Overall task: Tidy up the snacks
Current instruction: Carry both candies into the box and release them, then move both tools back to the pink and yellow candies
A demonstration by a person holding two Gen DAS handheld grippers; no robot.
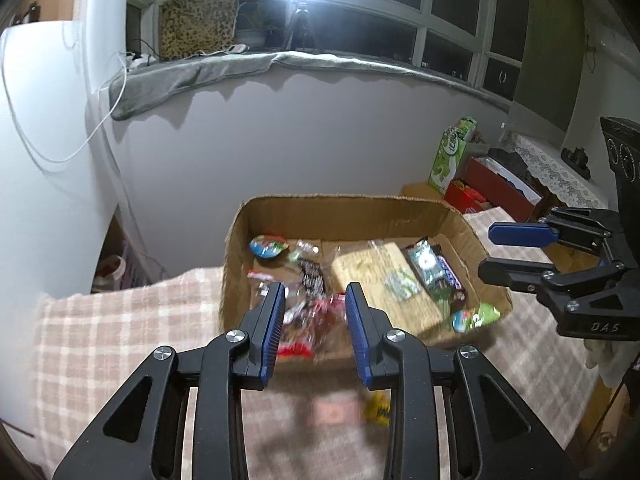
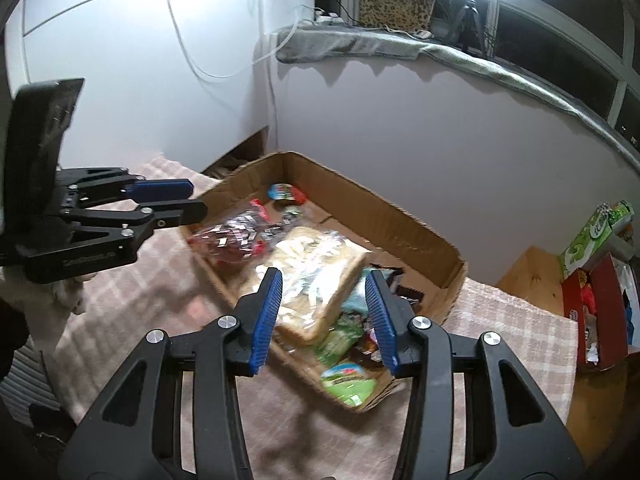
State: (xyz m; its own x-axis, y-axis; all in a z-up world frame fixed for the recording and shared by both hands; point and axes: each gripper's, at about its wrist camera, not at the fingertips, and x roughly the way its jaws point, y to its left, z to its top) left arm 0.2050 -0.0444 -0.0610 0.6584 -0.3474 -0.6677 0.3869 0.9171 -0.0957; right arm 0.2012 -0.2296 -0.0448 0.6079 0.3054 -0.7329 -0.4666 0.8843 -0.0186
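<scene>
Left wrist view: both tools, left (image 1: 314,300) and right (image 1: 486,250), tilt down over the cardboard box (image 1: 344,210), narrowly parted, empty.

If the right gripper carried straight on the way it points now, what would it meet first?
Most likely the clear-wrapped pack of pale crackers lying in the cardboard box. The right gripper is open, empty and aimed down at it, though blur leaves the depth uncertain.

Brown cardboard box (image 1: 340,210) on pink plaid cloth (image 1: 120,320)
</scene>
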